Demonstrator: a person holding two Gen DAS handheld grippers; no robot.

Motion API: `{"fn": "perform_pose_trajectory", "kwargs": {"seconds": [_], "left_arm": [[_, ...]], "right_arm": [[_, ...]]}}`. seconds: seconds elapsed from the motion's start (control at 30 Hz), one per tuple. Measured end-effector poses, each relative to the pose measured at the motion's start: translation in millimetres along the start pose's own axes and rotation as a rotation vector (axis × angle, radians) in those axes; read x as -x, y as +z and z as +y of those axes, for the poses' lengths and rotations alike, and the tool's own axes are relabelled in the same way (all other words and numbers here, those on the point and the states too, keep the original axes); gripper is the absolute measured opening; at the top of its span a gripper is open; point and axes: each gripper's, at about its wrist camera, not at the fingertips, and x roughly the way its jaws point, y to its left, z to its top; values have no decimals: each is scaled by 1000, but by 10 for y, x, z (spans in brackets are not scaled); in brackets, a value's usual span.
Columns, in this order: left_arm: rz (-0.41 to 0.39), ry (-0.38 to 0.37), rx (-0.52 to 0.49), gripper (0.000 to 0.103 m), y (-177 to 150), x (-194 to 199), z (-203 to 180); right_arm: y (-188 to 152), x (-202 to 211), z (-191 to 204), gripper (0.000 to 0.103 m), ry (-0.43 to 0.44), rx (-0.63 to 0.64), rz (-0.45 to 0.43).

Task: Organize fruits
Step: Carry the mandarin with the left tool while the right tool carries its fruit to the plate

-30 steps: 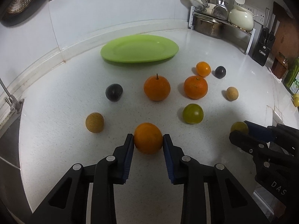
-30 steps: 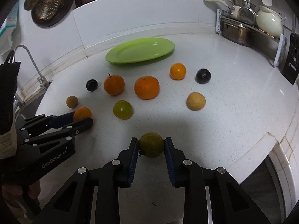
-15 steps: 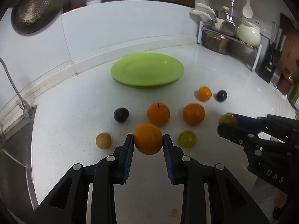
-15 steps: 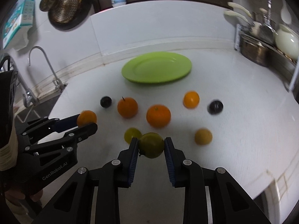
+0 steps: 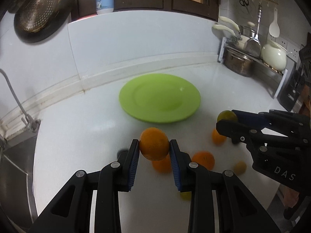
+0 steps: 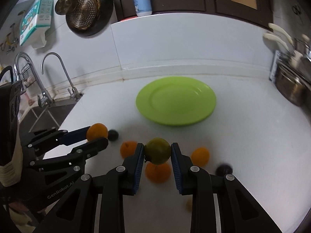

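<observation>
The left gripper [image 5: 154, 149] is clamping a round, dimpled orange [image 5: 154, 146] above the white countertop [image 5: 81, 128]; the right gripper [image 6: 157, 153] is clamping a smooth green fruit [image 6: 157, 151]. The empty green plate [image 5: 159, 98] is lying at 12 o'clock. Loose, blurred fruits are lying below. A faucet [image 6: 58, 71] is standing at 10 o'clock.

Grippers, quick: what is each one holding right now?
Left gripper: shut on the orange.
Right gripper: shut on the green fruit.
</observation>
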Motion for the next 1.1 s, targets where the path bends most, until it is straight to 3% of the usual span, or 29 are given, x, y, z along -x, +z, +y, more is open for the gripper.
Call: {"fn": "perform_pose_trajectory", "kwargs": {"seconds": [0.27,0.57,0.93,1.1], "left_arm": [[-14,38,-38,31,382,-295,-47],[40,30,-72,31,720,-762,-40],[200,-28,-24,31,762,-1391,72],[230,-29,-18,31,713,-1493,81]], "right_arm": [[442,-256,-227,29,-2,78,-16],[784,-762,-493,29,22,131,71],[800,-1343,-685,29,46,122,220],[770,-1486,-708,29,50,119,256]]}}
